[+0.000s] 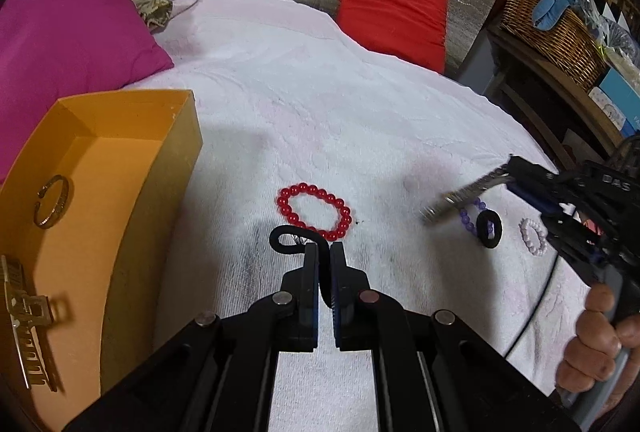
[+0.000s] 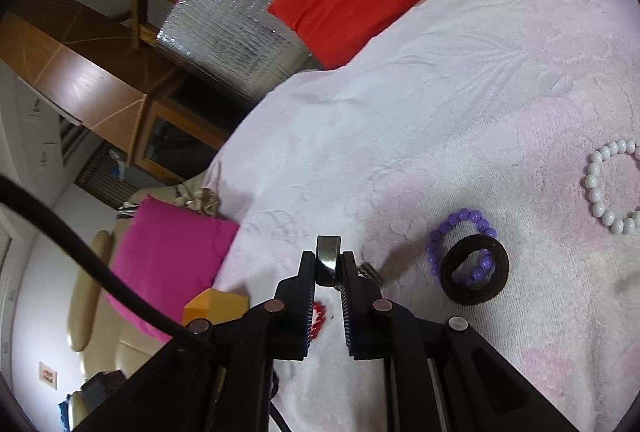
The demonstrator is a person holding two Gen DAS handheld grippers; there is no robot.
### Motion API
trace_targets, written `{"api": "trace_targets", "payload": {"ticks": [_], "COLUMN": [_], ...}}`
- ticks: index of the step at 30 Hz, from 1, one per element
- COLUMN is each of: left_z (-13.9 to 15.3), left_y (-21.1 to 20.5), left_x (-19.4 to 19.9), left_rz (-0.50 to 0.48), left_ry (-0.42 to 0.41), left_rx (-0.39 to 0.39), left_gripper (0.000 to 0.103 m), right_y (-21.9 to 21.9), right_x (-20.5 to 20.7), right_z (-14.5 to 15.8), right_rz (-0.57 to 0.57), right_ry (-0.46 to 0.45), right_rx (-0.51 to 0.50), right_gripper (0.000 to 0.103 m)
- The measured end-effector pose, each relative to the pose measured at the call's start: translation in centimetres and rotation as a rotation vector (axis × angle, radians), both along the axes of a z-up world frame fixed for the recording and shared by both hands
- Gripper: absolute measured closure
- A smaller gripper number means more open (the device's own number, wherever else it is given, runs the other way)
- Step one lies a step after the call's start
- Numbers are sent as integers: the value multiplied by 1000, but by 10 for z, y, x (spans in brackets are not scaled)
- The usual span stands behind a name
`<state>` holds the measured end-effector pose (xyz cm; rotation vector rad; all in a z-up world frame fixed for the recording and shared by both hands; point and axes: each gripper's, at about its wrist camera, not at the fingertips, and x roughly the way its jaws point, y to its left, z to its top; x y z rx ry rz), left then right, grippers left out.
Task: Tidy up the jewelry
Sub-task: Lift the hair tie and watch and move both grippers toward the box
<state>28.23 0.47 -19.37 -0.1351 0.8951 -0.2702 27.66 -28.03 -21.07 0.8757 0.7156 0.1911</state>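
Right tool (image 2: 328, 264) clamps a metal bracelet (image 2: 328, 259); left view reveals box (image 1: 120, 167).

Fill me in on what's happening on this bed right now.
A person is sorting jewelry off a white bedspread into an orange box, with a gripper in each hand. The left gripper is shut on a black hair tie beside the red bead bracelet. The right gripper is shut on a silver metal bracelet, held above the bedspread. A gold bangle and a gold hair clip lie in the box. A purple bead bracelet, a dark scrunchie and a white bead bracelet remain out.
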Motion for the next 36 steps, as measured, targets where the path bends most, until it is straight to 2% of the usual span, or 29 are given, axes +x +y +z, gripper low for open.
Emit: {"api": "trace_targets", "payload": {"ticks": [6,7,10,14,17,18,21,23,24,25,27,29,32,34,36], "left_z": [10,13,18,14,12,13,14,14,14,14,13,13,14,16,17], "left_y": [-4,-3,0,5,7,6,3,1,0,-1,-1,-1,3,7,11], "left_x": [-4,-6,-10,-8,-6,-6,-7,-8,-8,-8,-8,-8,-8,-8,-8], "left_rz": [12,14,16,14,9,5,-6,-10,-11,-13,-12,-10,-1,11,14], "left_ry": [-51,-67,-103,-86,-70,-71,-77,-78,-78,-77,-75,-75,-76,-80,-84], "left_rx": [12,14,38,42,28,28,27,27,28,27,27,30,24,18,13], "left_gripper": [98,98,98,98,98,98,98,98,98,98,98,98,98,98,98], "right_y": [-5,-5,2,9,10,11,13,16,18,21,31,41,47,53,55], "right_x": [-15,-17,-22,-13,-4,0,0,-3,-3,-3,-4,-2,-3,-4,-6], "right_z": [18,23,37,35,19,10,-10,-19,-21,-24,-26,-31,-41,-44,-43], "right_rz": [16,22,33,70,137,181,226,248,258,267,285,305,324,326,346], "right_ry": [-78,-95,-131,-65,67,117,215,233,236,237,214,211,201,175,158], "right_rx": [-1,-5,-53,-111,-161,-175,-250,-280,-303,-336,-434,-533,-584,-665,-673], "right_gripper": [90,99,100,98,96,94,70,68,61,47,37,37,38,62,87]}}
